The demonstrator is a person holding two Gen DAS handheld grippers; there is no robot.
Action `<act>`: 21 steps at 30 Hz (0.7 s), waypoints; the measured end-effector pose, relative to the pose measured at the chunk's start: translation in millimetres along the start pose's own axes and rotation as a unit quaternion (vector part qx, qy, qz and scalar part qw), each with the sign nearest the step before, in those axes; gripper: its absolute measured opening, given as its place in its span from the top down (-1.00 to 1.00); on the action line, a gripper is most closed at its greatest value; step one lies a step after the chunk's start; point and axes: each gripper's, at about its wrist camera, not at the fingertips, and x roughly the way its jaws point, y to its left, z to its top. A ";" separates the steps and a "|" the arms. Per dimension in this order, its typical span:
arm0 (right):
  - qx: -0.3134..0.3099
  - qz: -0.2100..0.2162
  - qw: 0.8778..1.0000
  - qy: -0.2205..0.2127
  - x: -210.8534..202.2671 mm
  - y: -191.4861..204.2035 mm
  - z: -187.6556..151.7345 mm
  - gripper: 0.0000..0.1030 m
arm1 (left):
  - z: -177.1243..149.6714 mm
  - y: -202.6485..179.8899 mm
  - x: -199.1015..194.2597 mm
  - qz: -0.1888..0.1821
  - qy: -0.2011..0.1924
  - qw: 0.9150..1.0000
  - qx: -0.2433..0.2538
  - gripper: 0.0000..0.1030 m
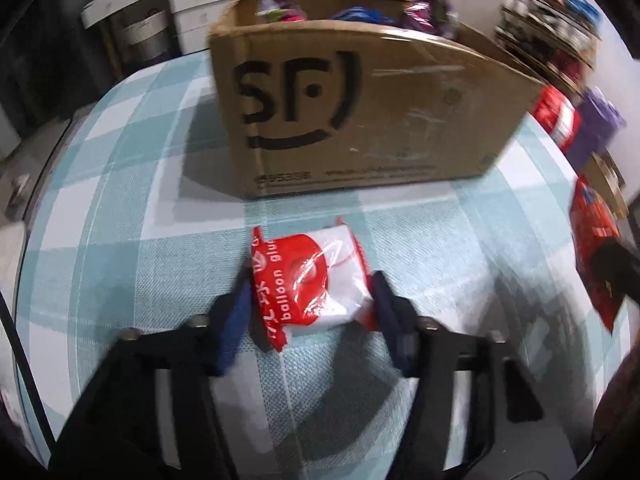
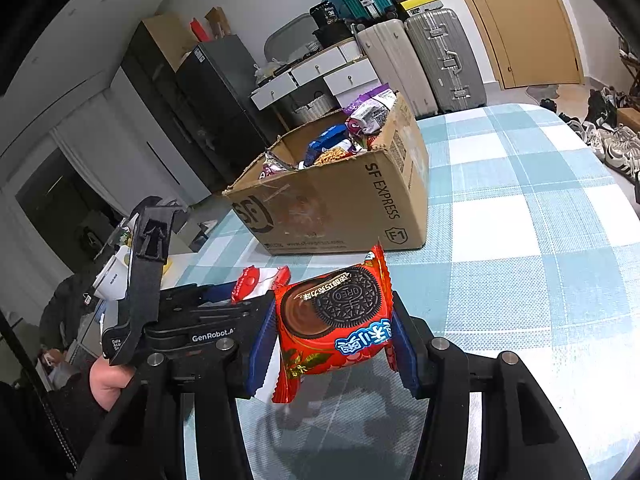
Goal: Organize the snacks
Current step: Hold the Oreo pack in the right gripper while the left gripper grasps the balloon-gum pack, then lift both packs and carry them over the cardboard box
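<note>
The left gripper [image 1: 310, 284] has its jaws pressed against both sides of a red-and-white packet [image 1: 310, 280] printed "balloon glue", carried above the checked tablecloth [image 1: 120, 184] just short of the SF Express cardboard box [image 1: 360, 112]. The right gripper [image 2: 332, 332] clamps a red Oreo packet [image 2: 334, 324] across its width, also lifted off the cloth, with the same box [image 2: 340, 200] further ahead.

Both packets look light and soft: thin glossy film that crinkles and could slide between the pads. The Oreo biscuit inside is probably brittle, so a gentle squeeze across the middle, as now, seems wiser than a hard one; the crimped end seams would offer a poorer hold. The balloon glue packet appears to hold a flat roll, likely a little stiffer at the centre, which is where the jaws sit.

The right wrist view shows the box open and already partly filled with snack bags [image 2: 360, 120] (purple, blue and others), plus the left gripper's body and its packet [image 2: 260, 284] beside the right one. The left wrist view, blurred, shows the box's printed front face close up and only the tops of its contents; it catches the Oreo packet [image 1: 592, 248] at its right edge
</note>
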 end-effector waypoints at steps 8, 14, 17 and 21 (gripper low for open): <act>-0.007 0.001 1.000 -0.002 -3.6 15.6 -0.7 -0.02 | -9.0 6.4 -17.3 -0.022 -0.006 1.000 0.005 0.08; -0.018 -0.002 1.000 0.003 -6.5 28.5 -2.7 -0.02 | -16.9 11.9 -39.8 -0.040 -0.022 0.999 -0.005 0.08; -0.021 -0.004 1.000 0.001 -9.6 34.6 -3.5 -0.02 | -22.6 10.0 -53.9 -0.046 -0.030 0.998 -0.007 0.08; -0.023 -0.002 1.000 0.001 -11.8 42.3 -4.1 -0.02 | -24.4 12.1 -71.4 -0.051 -0.042 0.998 -0.008 0.08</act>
